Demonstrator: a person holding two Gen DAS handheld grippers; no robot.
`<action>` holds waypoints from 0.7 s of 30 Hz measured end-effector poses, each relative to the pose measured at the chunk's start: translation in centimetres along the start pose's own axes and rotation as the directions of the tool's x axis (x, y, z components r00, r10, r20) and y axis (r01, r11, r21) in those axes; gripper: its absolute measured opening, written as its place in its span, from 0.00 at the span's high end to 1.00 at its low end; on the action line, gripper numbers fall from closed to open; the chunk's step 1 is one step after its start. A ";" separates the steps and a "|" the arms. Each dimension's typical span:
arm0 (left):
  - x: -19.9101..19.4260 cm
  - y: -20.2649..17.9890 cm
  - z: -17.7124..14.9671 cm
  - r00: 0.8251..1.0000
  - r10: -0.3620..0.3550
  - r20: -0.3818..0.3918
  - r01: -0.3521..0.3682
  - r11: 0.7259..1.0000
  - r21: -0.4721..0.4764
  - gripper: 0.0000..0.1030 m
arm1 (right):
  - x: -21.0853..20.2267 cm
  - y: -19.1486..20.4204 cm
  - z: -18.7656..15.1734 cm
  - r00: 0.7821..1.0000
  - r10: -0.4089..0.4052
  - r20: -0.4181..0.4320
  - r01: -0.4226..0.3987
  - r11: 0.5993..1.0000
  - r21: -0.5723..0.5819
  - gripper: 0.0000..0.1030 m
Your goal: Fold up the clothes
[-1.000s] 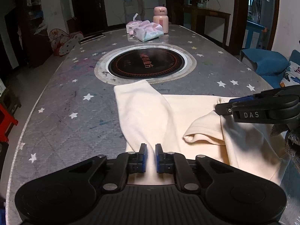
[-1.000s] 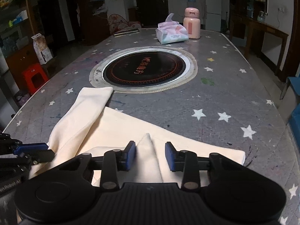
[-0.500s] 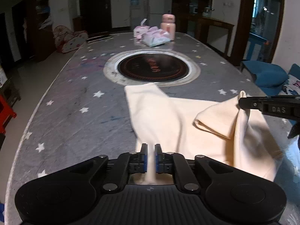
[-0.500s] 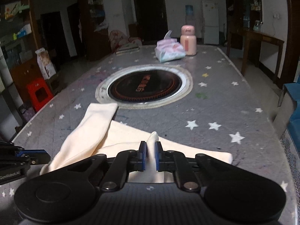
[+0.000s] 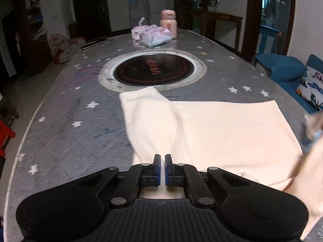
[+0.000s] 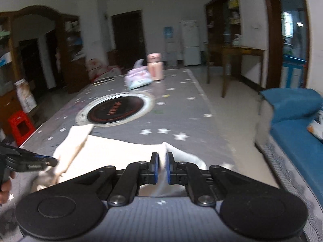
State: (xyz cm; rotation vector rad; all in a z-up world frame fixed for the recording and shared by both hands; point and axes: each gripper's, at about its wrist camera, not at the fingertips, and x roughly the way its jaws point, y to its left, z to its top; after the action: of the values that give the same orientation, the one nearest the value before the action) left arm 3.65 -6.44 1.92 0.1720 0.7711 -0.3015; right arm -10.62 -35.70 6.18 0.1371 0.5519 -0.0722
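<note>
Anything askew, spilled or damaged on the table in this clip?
Nothing spilled or damaged. The cream garment lies partly folded, one sleeve reaching the inset cooktop's rim. Tissue packs and pink flask stand undisturbed.

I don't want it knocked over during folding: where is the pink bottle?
The pink bottle stands upright at the table's far end in both views, beyond the round cooktop, just right of the tissue pack.

One garment (image 5: 222,133), two tissue packs (image 5: 155,35)
</note>
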 end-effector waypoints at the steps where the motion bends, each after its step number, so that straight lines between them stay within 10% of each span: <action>1: -0.4 0.4 -0.2 1.000 0.008 0.006 -0.008 1.000 -0.008 0.99 | -0.5 -0.6 -0.4 1.000 -0.022 0.000 0.022 1.000 0.011 0.94; 9: -3.9 2.8 -1.5 1.000 0.002 0.027 0.000 0.998 -0.066 0.98 | -2.6 -3.9 -4.0 0.991 -0.123 -0.058 0.129 0.987 0.099 0.94; 21: 0.5 -2.0 0.8 0.998 -0.059 -0.006 0.059 0.998 0.024 0.57 | -4.1 -4.9 -5.9 0.979 -0.177 -0.098 0.188 0.975 0.117 0.90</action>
State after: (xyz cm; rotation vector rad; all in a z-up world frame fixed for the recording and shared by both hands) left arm 3.80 -8.66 2.03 0.1733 0.7785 -0.3665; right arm -17.67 -39.58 2.83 0.2130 0.6468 -0.2817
